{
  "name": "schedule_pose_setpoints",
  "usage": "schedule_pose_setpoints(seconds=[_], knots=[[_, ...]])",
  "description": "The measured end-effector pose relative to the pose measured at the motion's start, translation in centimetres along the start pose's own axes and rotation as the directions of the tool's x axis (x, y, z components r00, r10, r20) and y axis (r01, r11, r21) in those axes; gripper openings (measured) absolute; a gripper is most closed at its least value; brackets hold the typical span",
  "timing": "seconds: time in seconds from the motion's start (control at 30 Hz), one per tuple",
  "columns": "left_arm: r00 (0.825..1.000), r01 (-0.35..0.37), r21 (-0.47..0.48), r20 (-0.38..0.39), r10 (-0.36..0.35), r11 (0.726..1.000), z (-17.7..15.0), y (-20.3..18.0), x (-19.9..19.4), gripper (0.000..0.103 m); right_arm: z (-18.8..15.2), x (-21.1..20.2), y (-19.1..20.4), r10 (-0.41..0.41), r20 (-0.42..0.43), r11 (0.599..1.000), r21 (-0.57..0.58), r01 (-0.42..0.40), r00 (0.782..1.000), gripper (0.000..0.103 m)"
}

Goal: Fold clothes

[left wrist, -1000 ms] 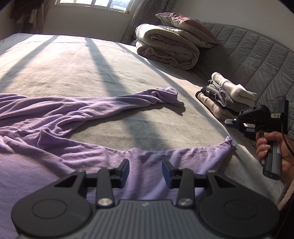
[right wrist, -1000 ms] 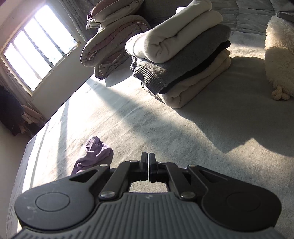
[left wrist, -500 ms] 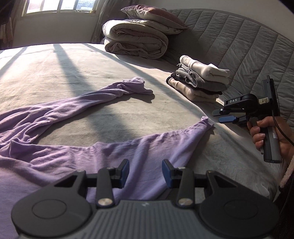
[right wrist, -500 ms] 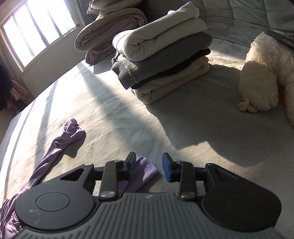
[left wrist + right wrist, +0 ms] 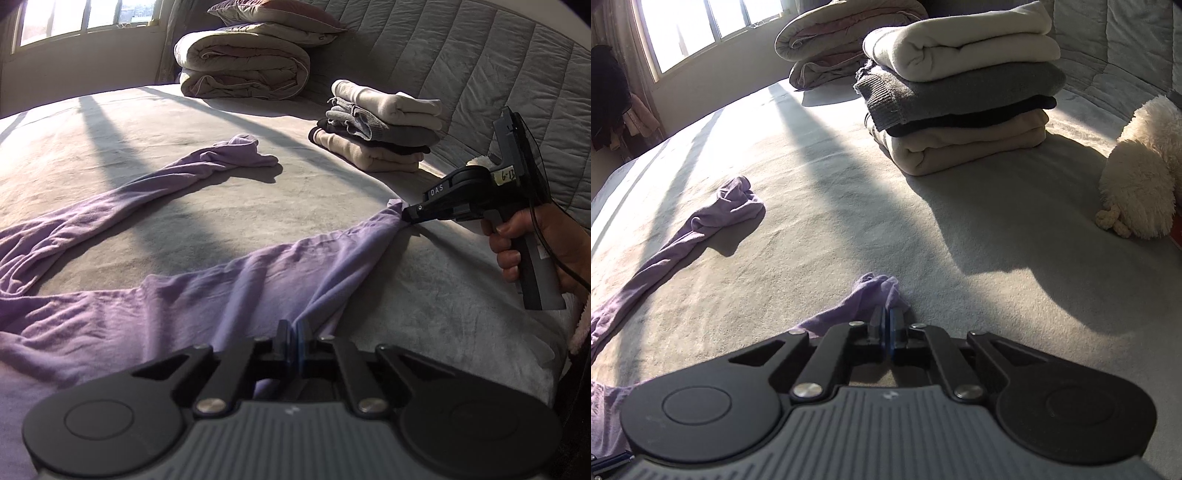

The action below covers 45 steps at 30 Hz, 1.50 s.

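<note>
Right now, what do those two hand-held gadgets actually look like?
Each is black with a ribbed grey top and two round discs. The left gripper has blue finger pads. The right gripper reads "DAS", carries a handwritten label and trails a black cable. A fluffy pale cuff shows.

purple garment (image 5: pixel 155 295) | long-sleeved, wrinkled | spread flat on bed | hem corners pinched

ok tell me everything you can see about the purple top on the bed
The soft lilac long-sleeved knit top lies spread and wrinkled on the grey bed cover, unfolded. One sleeve trails away across the cover, its cuff bunched. The hem edge is pulled up between two grips: the left tool is shut on the hem's near corner, the right tool is shut on the far corner, which pokes past its tips. Sunlight and shadow bands cross the fabric.
</note>
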<state>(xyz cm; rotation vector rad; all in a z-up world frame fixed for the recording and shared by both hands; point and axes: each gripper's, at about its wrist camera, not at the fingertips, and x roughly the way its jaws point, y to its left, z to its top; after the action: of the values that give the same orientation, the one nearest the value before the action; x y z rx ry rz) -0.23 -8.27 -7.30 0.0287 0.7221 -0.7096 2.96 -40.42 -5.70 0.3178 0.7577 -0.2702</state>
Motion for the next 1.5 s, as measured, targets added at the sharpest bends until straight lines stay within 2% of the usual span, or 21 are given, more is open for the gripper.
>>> schedule_pose_setpoints(seconds=[0.23, 0.4, 0.53, 0.73, 0.77, 0.83, 1.0, 1.1, 1.2, 1.4, 1.5], knots=[[0.998, -0.016, -0.151, 0.052, 0.024, 0.988, 1.3, 2.6, -0.3, 0.002, 0.8, -0.2, 0.4, -0.019, 0.033, 1.0, -0.02, 0.02, 0.999, 0.001], [0.996, -0.088, -0.16, 0.011, 0.09, 0.983, 1.3, 3.4, 1.1, 0.003, 1.3, -0.4, 0.7, -0.032, 0.056, 0.999, -0.034, 0.034, 0.998, 0.001], [0.997, -0.075, -0.174, 0.017, 0.079, 0.982, 1.3, 3.9, 0.3, 0.006, 1.4, -0.3, 0.5, -0.029, 0.043, 0.999, -0.015, 0.03, 0.999, 0.001], [0.995, -0.05, -0.107, 0.075, 0.058, 0.993, 1.2, 4.0, -2.8, 0.02, 1.5, -1.4, -0.3, 0.028, 0.037, 1.0, -0.001, -0.028, 0.999, 0.003], [0.995, -0.04, -0.098, 0.083, 0.048, 0.994, 1.0, 3.9, -3.3, 0.022, 1.4, -1.6, -0.5, 0.034, 0.035, 0.999, 0.008, -0.034, 0.999, 0.013], [0.995, -0.003, -0.061, 0.098, 0.009, 0.998, 0.7, 3.5, -4.1, 0.026, 1.4, -1.8, -1.1, 0.047, 0.024, 0.999, 0.024, -0.048, 0.999, 0.016], [0.998, 0.04, 0.012, 0.05, -0.04, 0.999, -0.3, 1.9, -3.5, 0.039, 1.0, -2.2, -2.4, 0.114, -0.034, 0.989, 0.102, -0.11, 0.993, 0.018], [0.999, 0.036, 0.046, 0.013, -0.037, 0.998, -0.8, 0.8, -2.3, 0.039, 0.6, -2.4, -2.9, 0.197, -0.082, 0.968, 0.172, -0.181, 0.977, 0.028], [1.0, 0.008, 0.093, 0.002, -0.008, 0.996, -1.3, -0.2, -1.3, 0.039, 0.0, -2.2, -2.8, 0.263, -0.13, 0.948, 0.217, -0.231, 0.956, 0.03], [0.997, -0.073, 0.15, 0.033, 0.068, 0.986, -1.4, -1.2, 0.0, 0.038, -0.6, -1.1, -2.5, 0.266, -0.168, 0.945, 0.24, -0.222, 0.949, 0.03], [0.994, -0.105, 0.157, 0.054, 0.097, 0.982, -1.2, -1.5, 0.4, 0.023, -0.6, -0.8, -2.4, 0.253, -0.155, 0.947, 0.24, -0.212, 0.955, 0.03]])
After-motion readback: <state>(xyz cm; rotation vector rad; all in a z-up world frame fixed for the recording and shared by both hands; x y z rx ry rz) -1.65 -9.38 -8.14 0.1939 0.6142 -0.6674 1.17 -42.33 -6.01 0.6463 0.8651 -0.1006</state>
